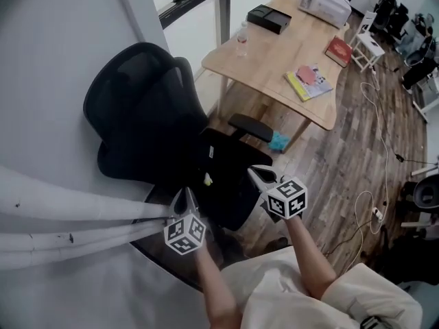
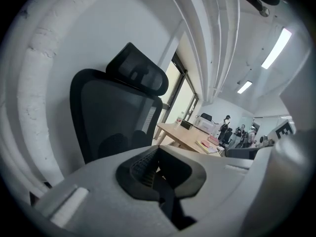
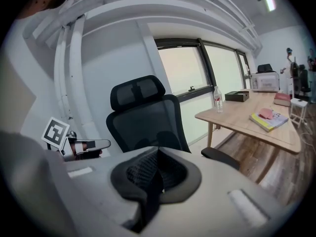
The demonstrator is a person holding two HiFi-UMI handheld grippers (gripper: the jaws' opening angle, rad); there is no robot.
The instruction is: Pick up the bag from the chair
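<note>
Fingers of the two pale, wedge-shaped grippers, left gripper [image 1: 185,197] and right gripper [image 1: 260,176], are pressed together with nothing between them. Just beyond their tips one black bag [image 1: 230,173] with a small pale tag lies on the seat of the single black mesh office chair [image 1: 140,108], beside its padded armrest [image 1: 250,126]. Farther off, one light wooden table [image 1: 274,64] with rounded corners carries one clear bottle [image 1: 242,41], one flat black box [image 1: 269,18], one red book [image 1: 339,50] and one white boxy machine [image 1: 324,4].
</note>
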